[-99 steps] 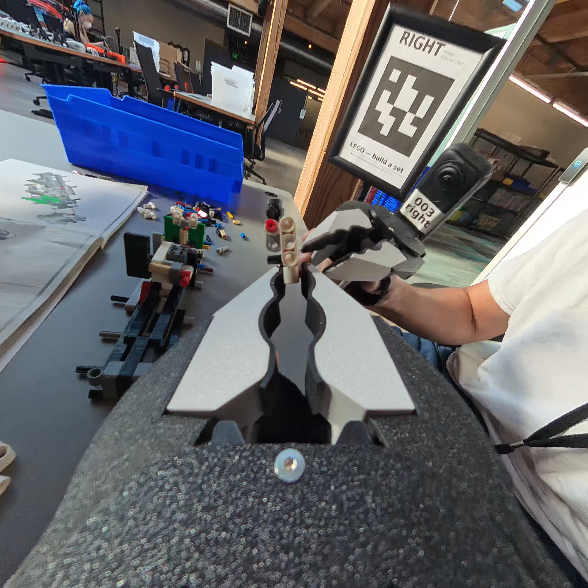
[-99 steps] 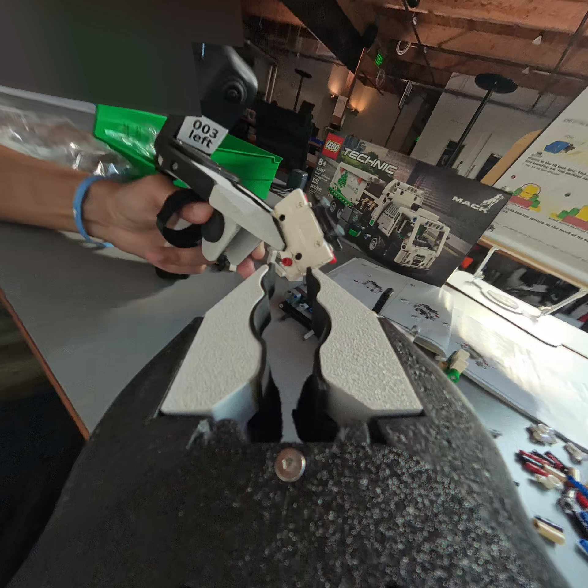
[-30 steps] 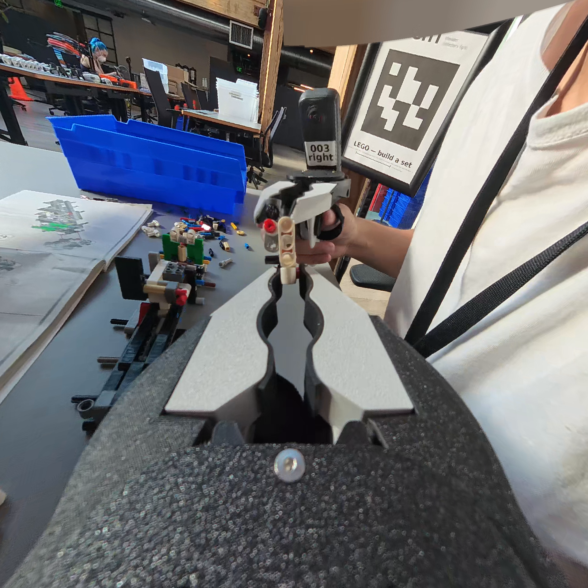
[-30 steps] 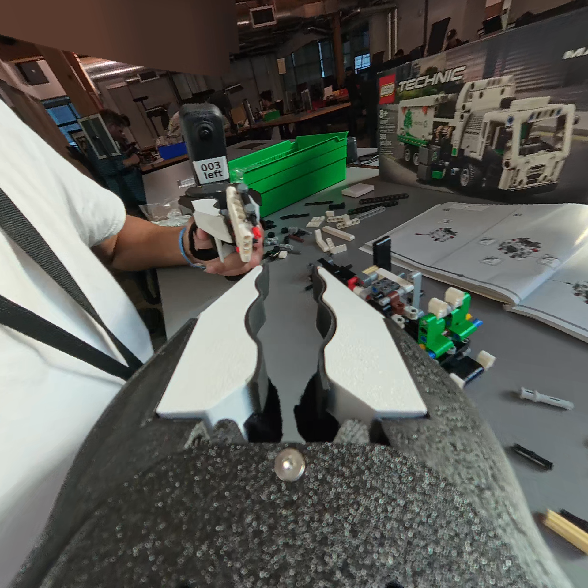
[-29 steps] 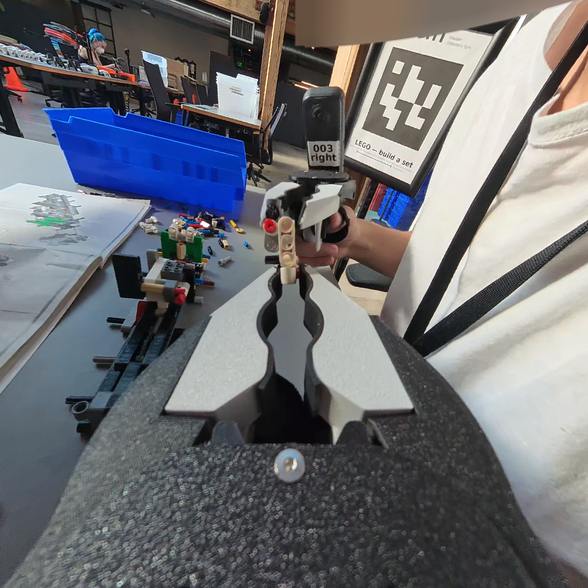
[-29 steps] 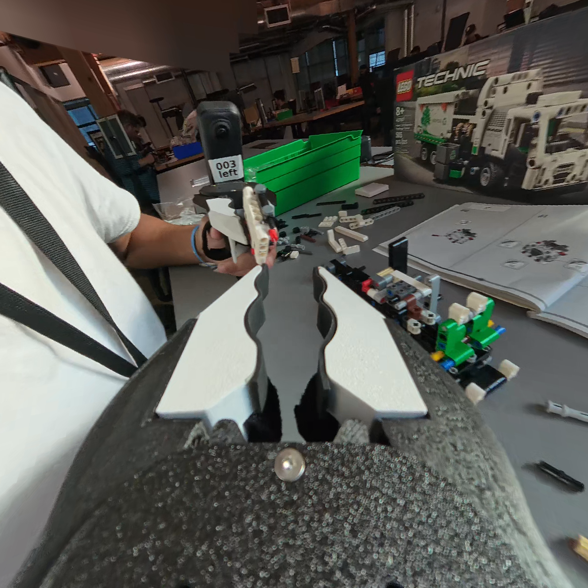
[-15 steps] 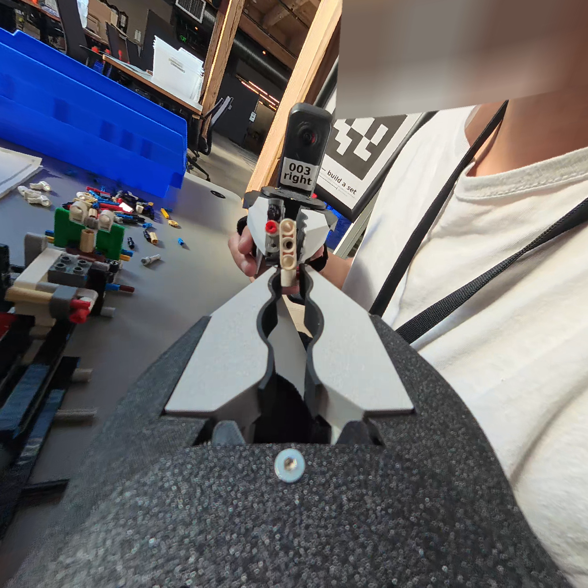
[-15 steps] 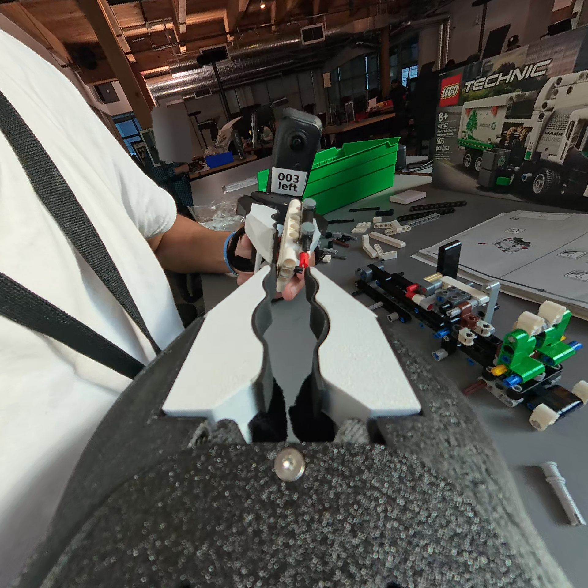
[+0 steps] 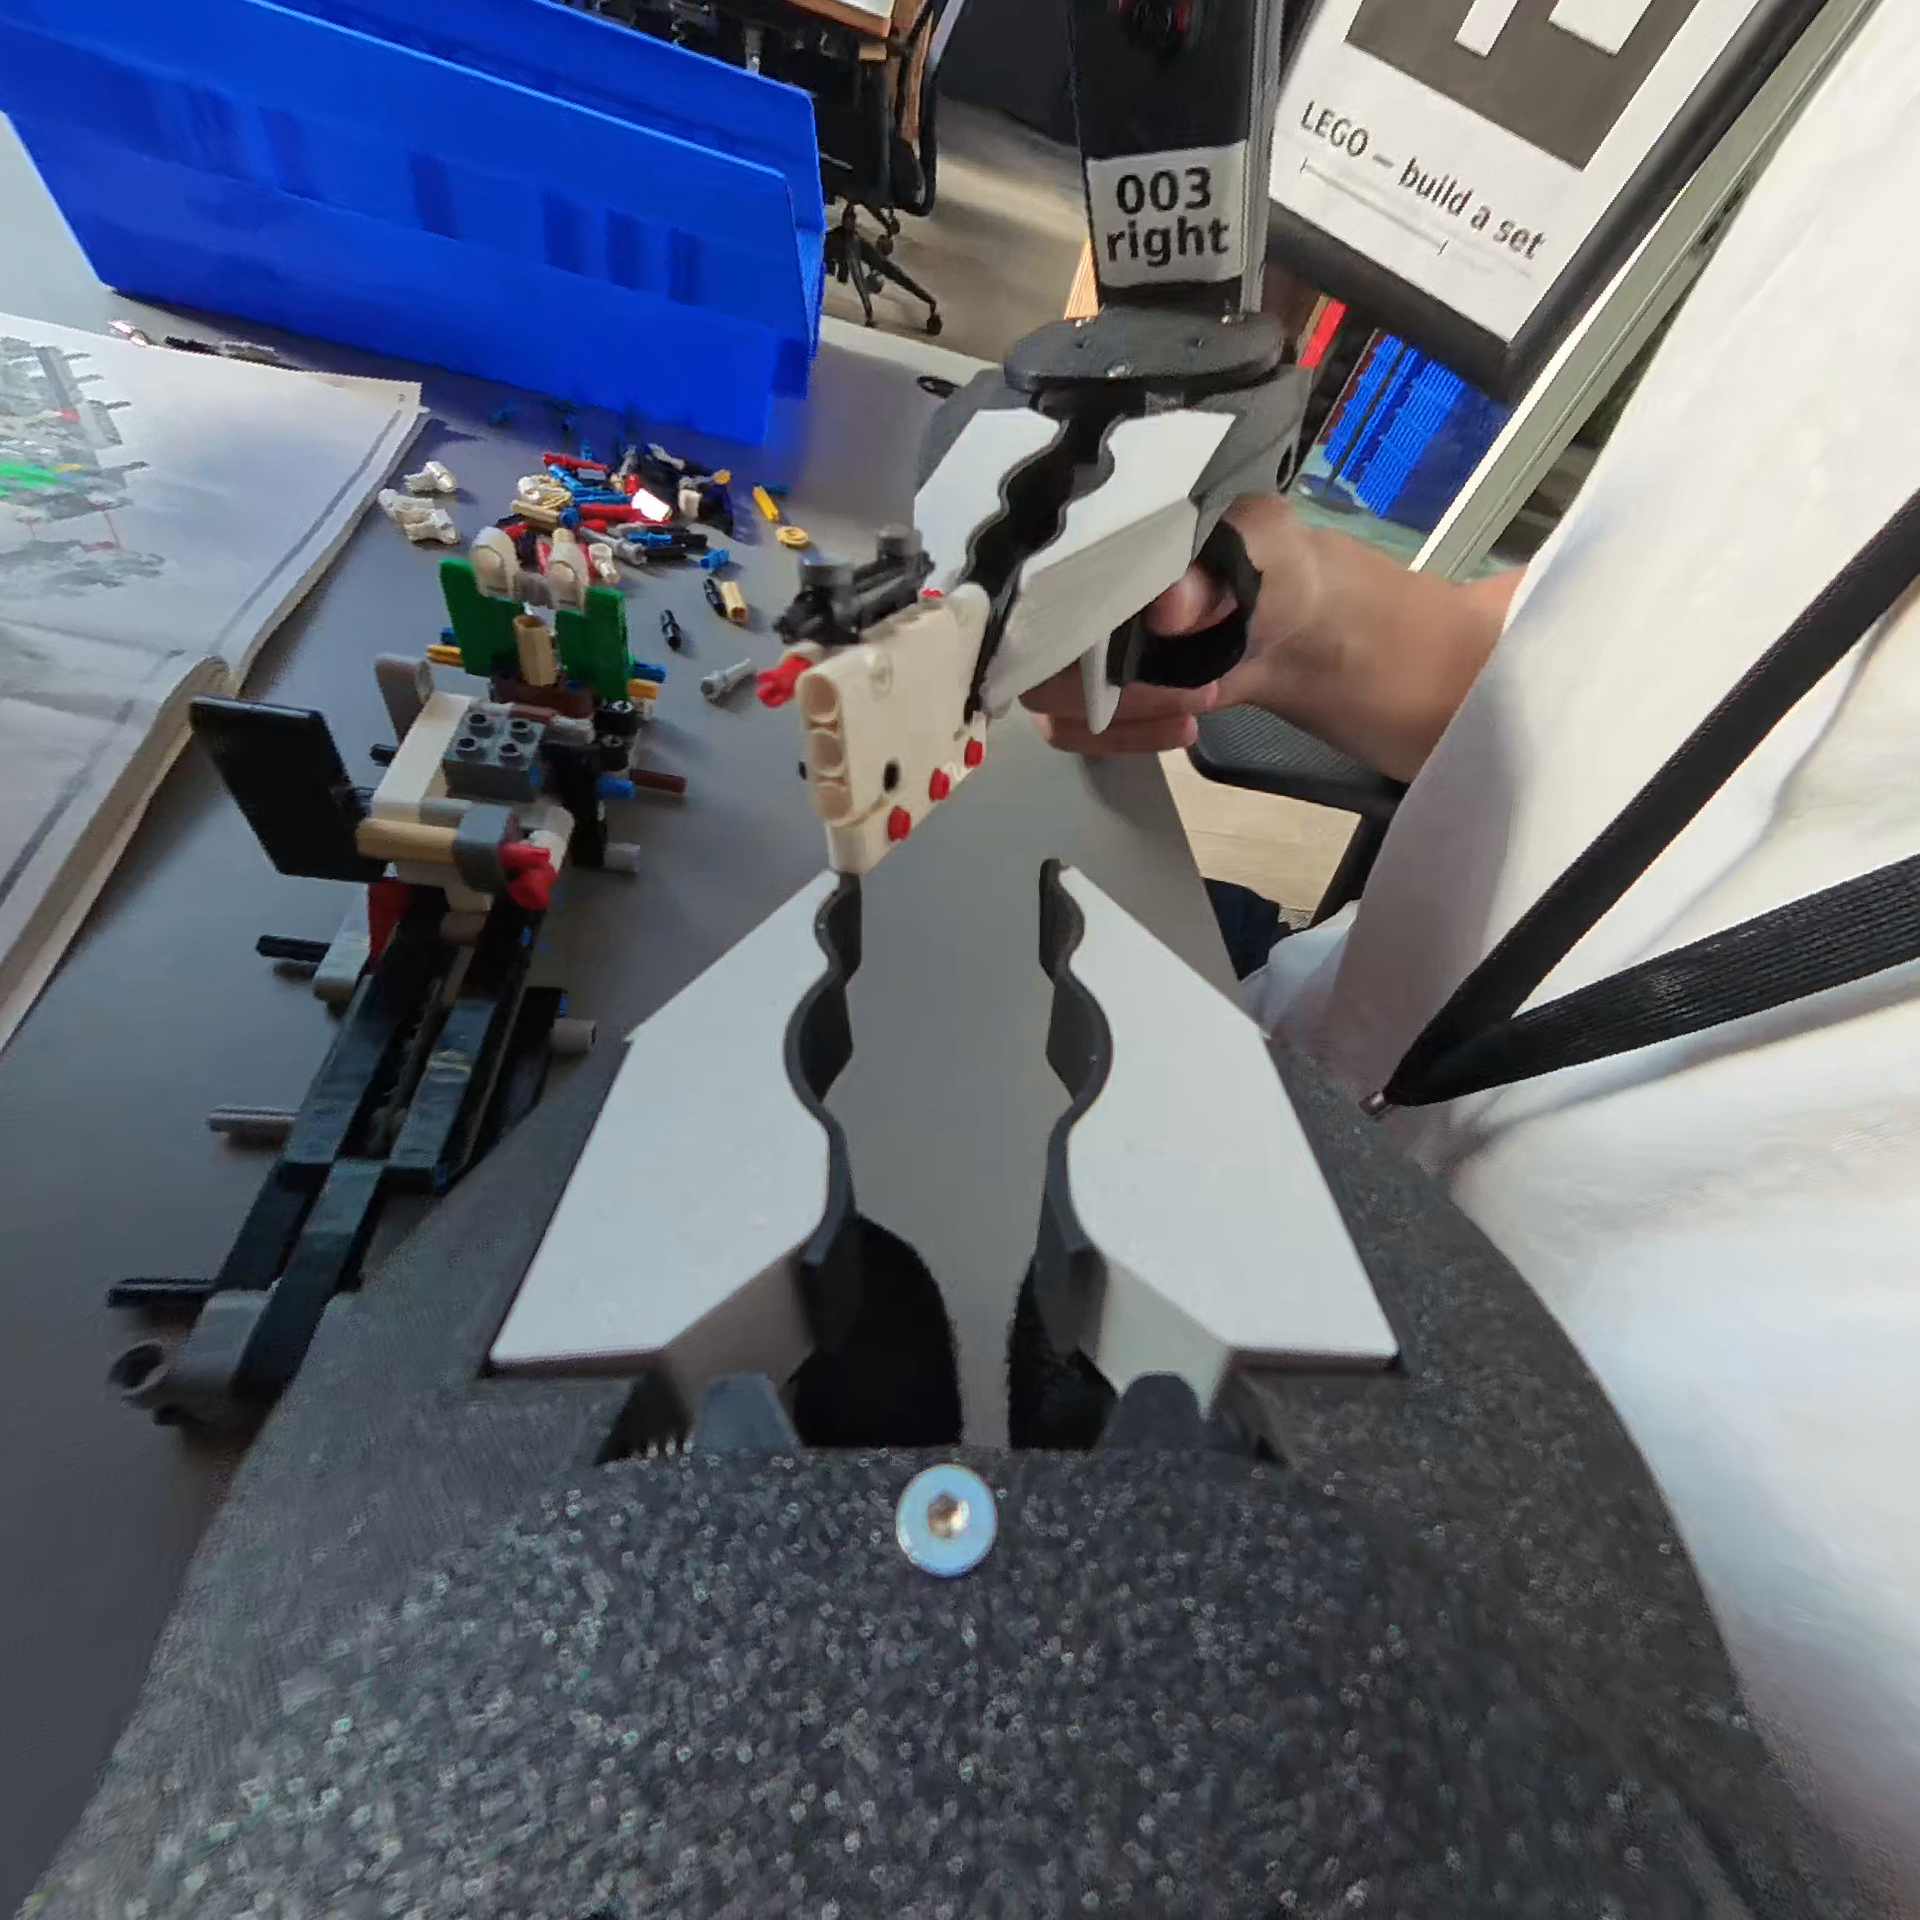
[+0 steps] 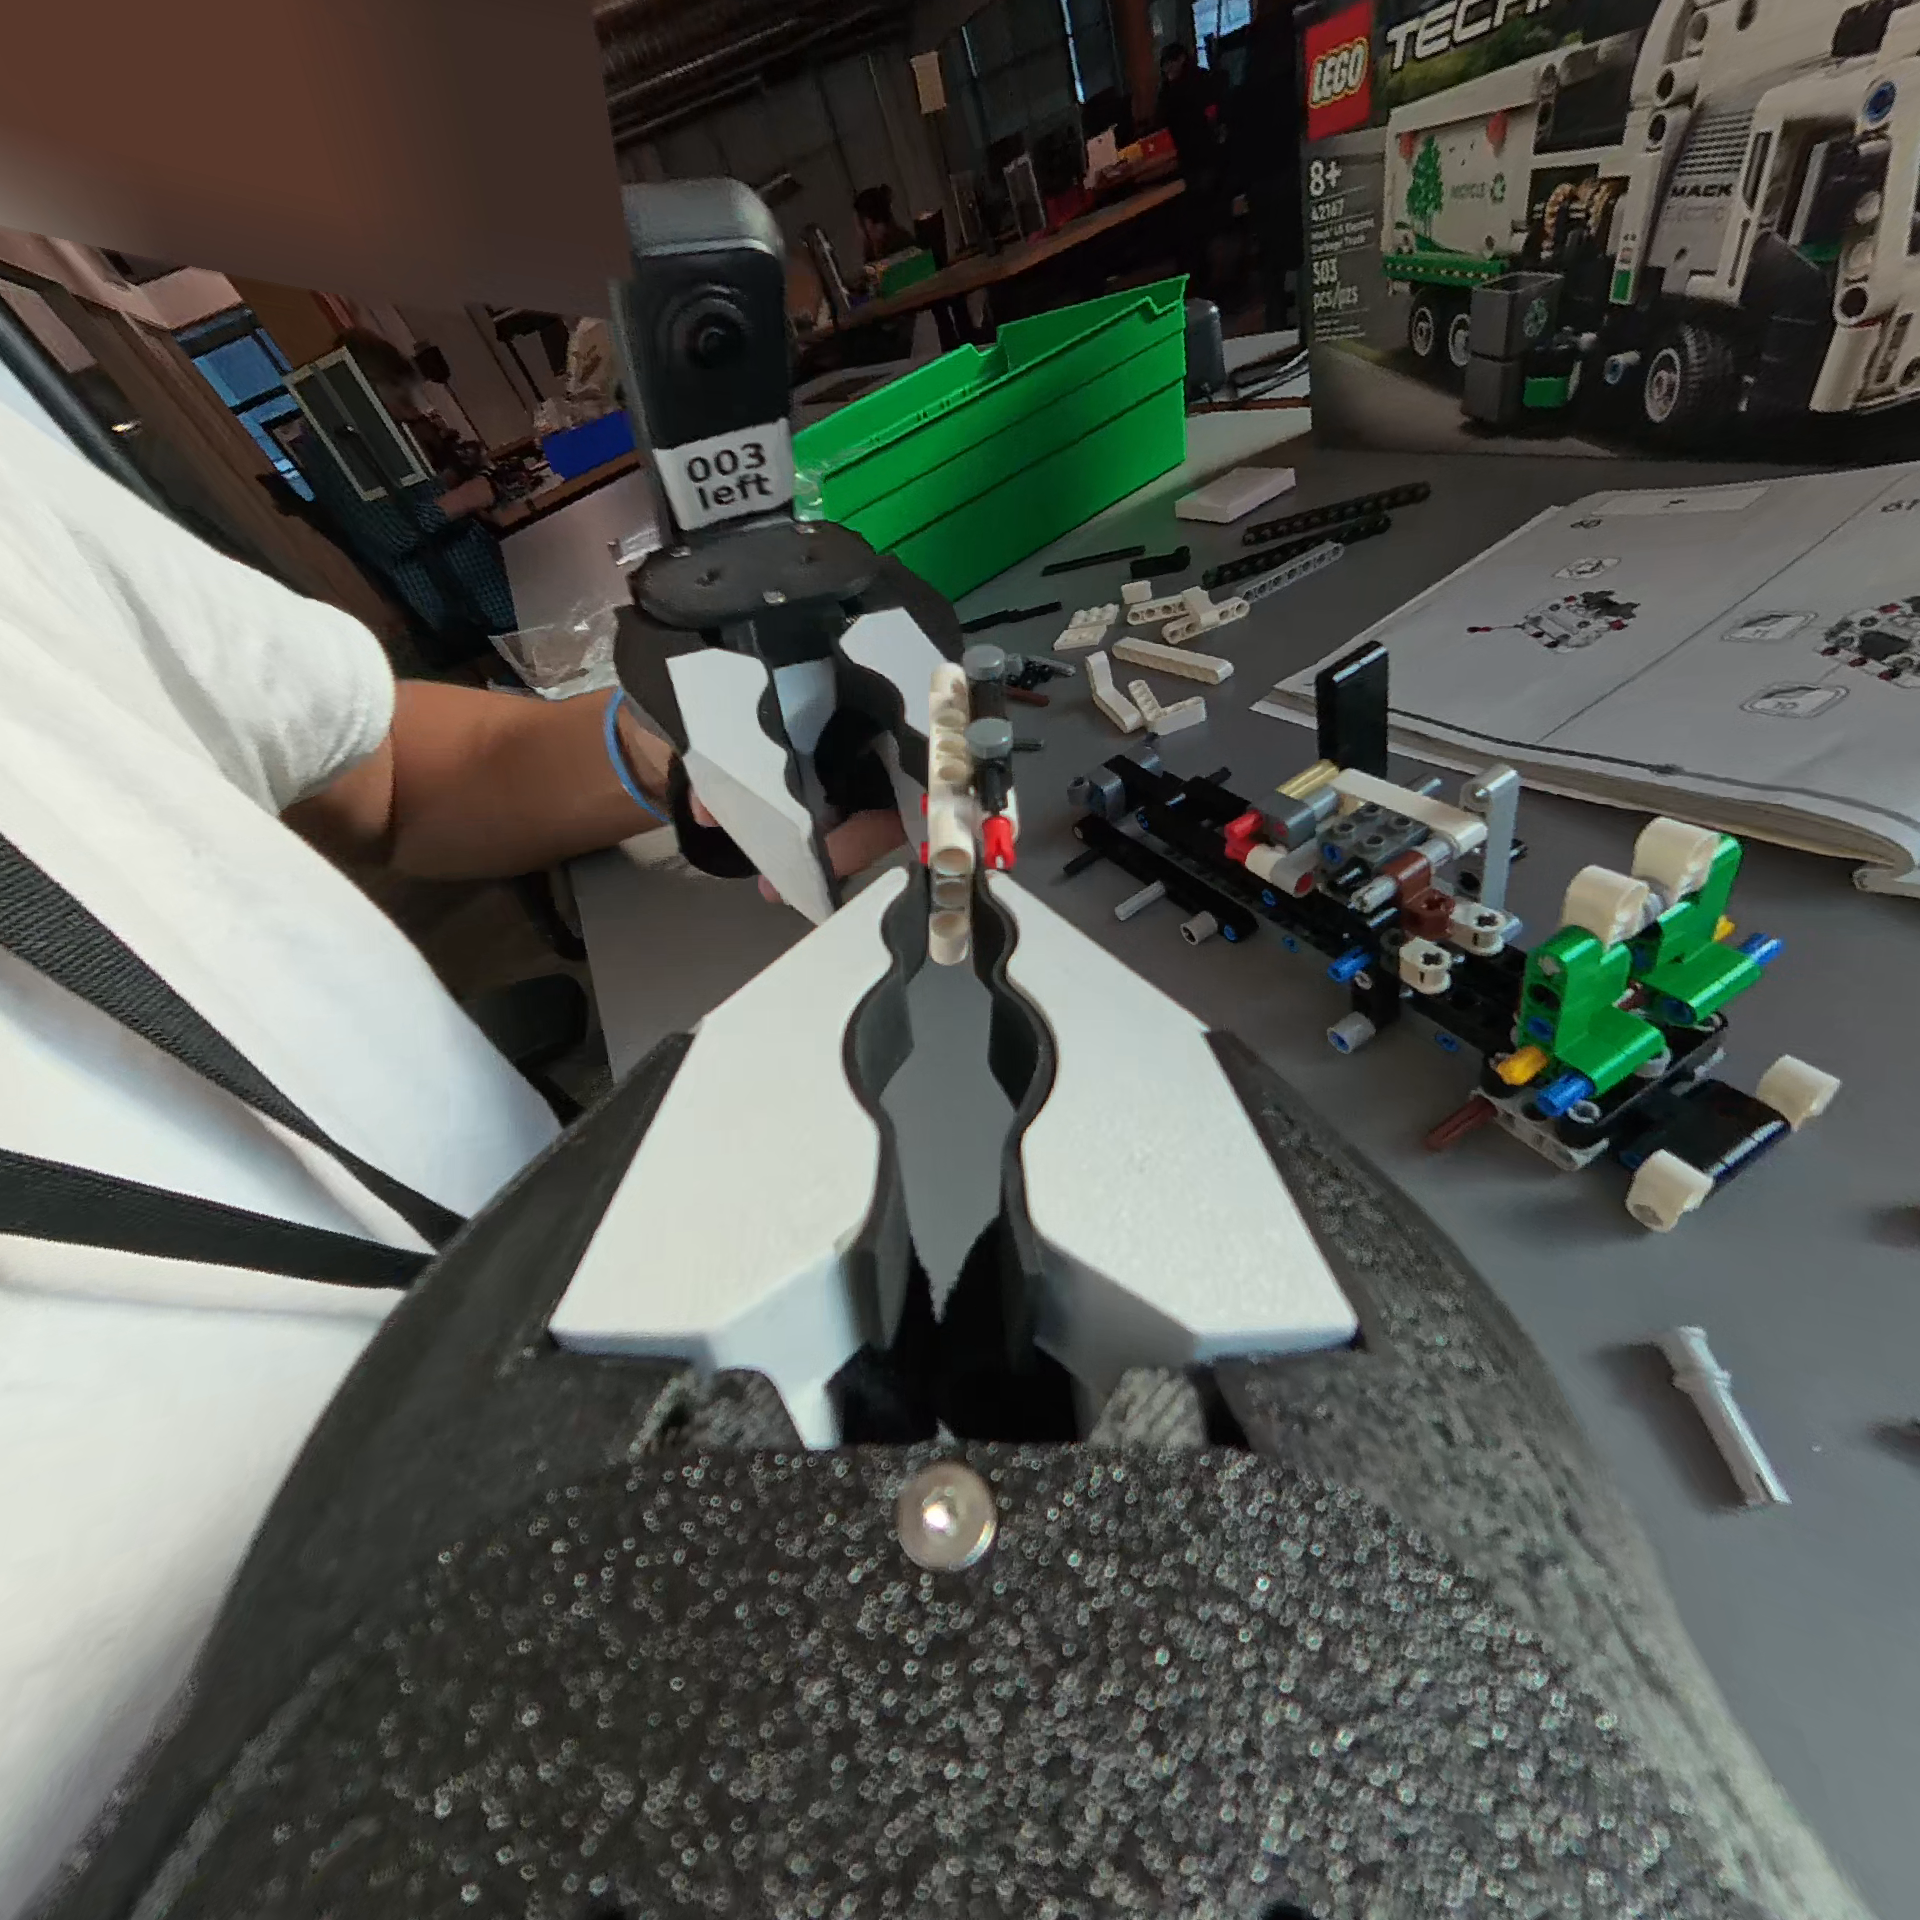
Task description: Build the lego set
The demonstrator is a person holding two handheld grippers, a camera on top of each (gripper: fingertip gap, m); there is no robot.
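Right gripper (image 10: 951, 914) clamps cream pinned brick panel (image 9: 894, 717), long axis toward left gripper (image 9: 945, 883), which gapes empty just beside it.

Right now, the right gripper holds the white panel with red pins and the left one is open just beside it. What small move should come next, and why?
Probably draw the left gripper back a little. Its fingers are spread with nothing between them, while the right gripper clamps the white panel, so the panel no longer needs it.
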